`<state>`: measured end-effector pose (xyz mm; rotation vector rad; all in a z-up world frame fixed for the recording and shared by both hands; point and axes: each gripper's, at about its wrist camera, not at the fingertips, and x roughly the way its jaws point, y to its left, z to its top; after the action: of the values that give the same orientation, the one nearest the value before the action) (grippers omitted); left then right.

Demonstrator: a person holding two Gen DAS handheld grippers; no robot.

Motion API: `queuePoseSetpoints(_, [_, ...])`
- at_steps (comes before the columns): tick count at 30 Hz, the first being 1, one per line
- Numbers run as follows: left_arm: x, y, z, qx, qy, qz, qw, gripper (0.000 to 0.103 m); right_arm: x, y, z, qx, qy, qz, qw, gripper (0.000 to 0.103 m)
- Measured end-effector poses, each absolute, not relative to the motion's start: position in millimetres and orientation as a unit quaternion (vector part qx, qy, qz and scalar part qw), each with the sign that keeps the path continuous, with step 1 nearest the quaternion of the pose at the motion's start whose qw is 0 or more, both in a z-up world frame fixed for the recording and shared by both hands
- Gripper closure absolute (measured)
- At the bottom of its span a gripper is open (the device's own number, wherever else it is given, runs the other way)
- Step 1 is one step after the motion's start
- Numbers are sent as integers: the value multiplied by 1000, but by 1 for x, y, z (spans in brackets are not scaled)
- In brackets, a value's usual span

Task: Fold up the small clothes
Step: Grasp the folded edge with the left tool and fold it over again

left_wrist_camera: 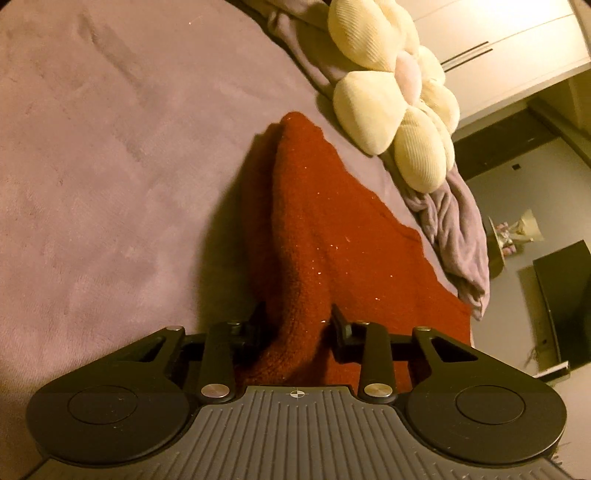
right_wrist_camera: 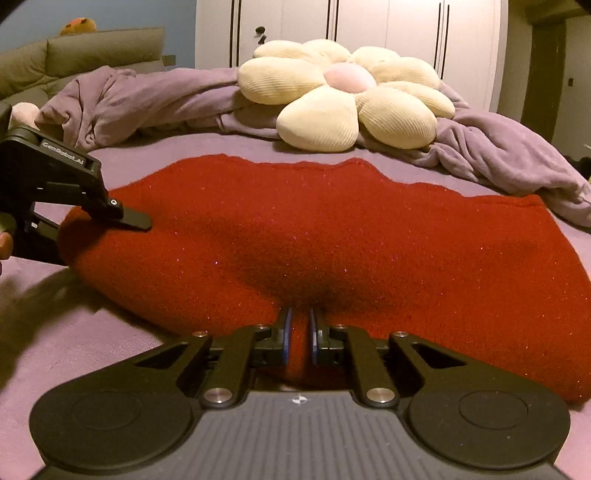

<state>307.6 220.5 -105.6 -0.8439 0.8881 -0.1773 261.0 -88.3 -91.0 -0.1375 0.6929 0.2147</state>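
A red knitted garment (right_wrist_camera: 332, 229) lies on the purple bed cover, its near edge lifted and folded over. My right gripper (right_wrist_camera: 300, 332) is shut on the garment's near edge, with red fabric pinched between the blue pads. My left gripper (left_wrist_camera: 297, 328) holds a raised fold of the same garment (left_wrist_camera: 317, 229) between its fingers. It also shows in the right wrist view (right_wrist_camera: 122, 218) at the garment's left end, one finger lying on top of the fabric.
A cream flower-shaped pillow (right_wrist_camera: 343, 92) lies on a crumpled purple blanket (right_wrist_camera: 147, 99) just behind the garment. The purple bed cover (left_wrist_camera: 110, 166) spreads to the left. White wardrobes (right_wrist_camera: 369, 29) stand behind the bed. A dark screen (left_wrist_camera: 565, 302) stands off the bed's edge.
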Motion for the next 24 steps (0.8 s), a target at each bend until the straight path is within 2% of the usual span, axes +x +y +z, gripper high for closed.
queuePoseSetpoints(4, [308,219,-114,-409,420,-77,806,58,263,-90,-92,-71,343,108,930,94])
queuePoseSetpoints(6, [306,220,-112,-413,415,-74,808,66,262,-92,-92,-73,345,113,929,94])
queuePoseSetpoints(9, [303,214,-99,-388,402,-82,825,72,262,-95,-89,-68,344,119,929,94])
queuePoseSetpoints(14, [299,197,-61,-359,364,-123,850,74,252,-113,-73,-39,327,117,937,98])
queuePoseSetpoints(20, [301,109,-15,-290,331,-204,874,75,235,-162,-55,2,295,57,954,97])
queuePoseSetpoints(24, [305,31,-27,-211,351,-224,884,74,233,-197,-52,29,290,20,956,97])
